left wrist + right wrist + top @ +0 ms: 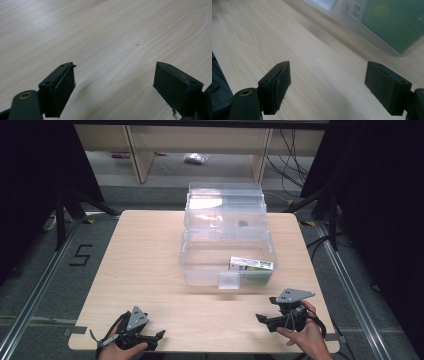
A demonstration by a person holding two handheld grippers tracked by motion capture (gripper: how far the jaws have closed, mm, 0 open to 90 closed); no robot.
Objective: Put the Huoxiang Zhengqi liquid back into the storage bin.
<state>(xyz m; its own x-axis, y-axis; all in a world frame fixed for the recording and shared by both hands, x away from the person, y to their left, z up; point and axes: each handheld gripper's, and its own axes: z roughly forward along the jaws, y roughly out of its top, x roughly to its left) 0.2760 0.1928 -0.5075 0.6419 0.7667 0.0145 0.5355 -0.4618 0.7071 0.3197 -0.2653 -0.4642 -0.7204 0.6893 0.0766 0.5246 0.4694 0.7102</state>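
A clear plastic storage box [197, 265] stands in the middle of the wooden table [145, 260], its lid [225, 200] swung open toward the far side. Inside, at the front right, lies a green and white carton [251, 266], whose green face [392, 22] shows through the box wall. My left gripper [161, 334] rests at the near left edge of the table in a hand, jaws wide apart with bare wood between them [115, 67]. My right gripper [260, 318] is low over the table at the near right, in front of the box, open and holding nothing [328, 66].
The box's front latch tab [229, 281] hangs at the middle of its near wall. Metal floor rails [40, 285] run along both sides of the table. Wooden shelving legs [140, 155] and cables [295, 165] lie beyond the far edge.
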